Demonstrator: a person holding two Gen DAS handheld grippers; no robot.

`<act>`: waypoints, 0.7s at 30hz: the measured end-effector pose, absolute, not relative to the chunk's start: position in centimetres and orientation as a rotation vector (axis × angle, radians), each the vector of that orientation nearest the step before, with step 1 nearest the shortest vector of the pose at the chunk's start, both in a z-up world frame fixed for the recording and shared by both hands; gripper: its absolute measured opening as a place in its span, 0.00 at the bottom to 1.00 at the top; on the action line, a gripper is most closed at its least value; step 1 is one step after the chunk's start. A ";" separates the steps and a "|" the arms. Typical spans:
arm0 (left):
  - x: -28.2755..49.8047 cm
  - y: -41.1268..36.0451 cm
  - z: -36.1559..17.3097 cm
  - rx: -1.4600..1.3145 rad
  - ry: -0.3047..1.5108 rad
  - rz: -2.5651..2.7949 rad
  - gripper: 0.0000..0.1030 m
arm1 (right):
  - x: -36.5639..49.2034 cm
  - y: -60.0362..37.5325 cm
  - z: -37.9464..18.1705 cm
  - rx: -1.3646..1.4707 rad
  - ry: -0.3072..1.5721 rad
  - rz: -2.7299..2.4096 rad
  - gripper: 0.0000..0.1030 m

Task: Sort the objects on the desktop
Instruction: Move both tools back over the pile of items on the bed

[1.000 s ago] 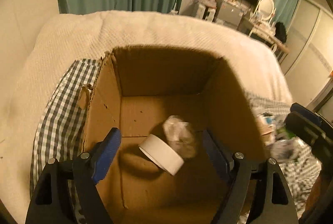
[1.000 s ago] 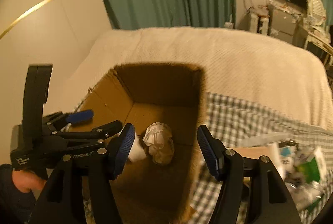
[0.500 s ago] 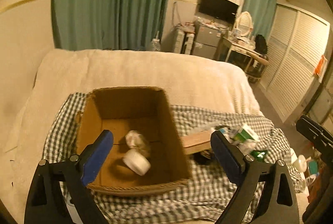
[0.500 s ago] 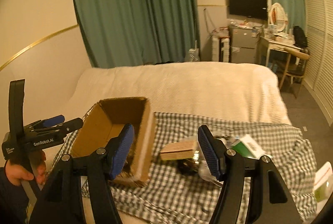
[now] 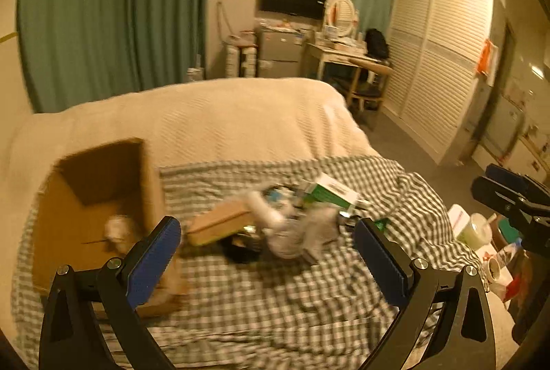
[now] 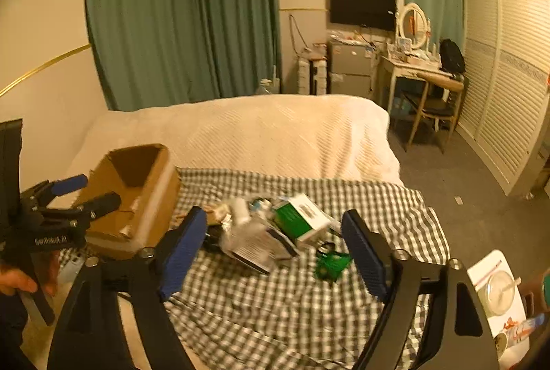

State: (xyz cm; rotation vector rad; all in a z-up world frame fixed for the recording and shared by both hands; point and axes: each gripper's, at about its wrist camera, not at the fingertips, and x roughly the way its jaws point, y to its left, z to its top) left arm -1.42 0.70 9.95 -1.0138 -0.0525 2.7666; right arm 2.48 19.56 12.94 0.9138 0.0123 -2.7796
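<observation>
Our left hand-held gripper [image 5: 266, 261] stands wide open and empty at the bottom of the left wrist view, above the checked cloth [image 5: 275, 308] on the bed. At left of the frame sits the cardboard box [image 5: 92, 218] with a pale crumpled wad [image 5: 117, 229] blurred inside. The unsorted pile [image 5: 285, 222] lies at centre, with a flat brown carton [image 5: 220, 225] and a green-and-white box [image 5: 330, 193].

From the right wrist view, our right hand-held gripper [image 6: 275, 249] is likewise open and holds nothing. The pile fills the gap between its fingers, the green-and-white box nearest the middle and a small green packet [image 6: 330, 267] lower right.

We judge we are between items: next we pick one piece, lower over it and close.
</observation>
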 end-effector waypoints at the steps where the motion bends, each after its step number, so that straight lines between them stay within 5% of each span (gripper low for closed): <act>1: -1.7 1.4 9.0 -1.021 -0.055 2.759 1.00 | 2.4 20.5 12.4 0.918 0.007 -2.784 0.86; 21: -8.8 10.1 -5.9 -0.913 0.079 2.750 1.00 | -10.4 28.5 -8.9 1.341 -0.031 -2.640 0.88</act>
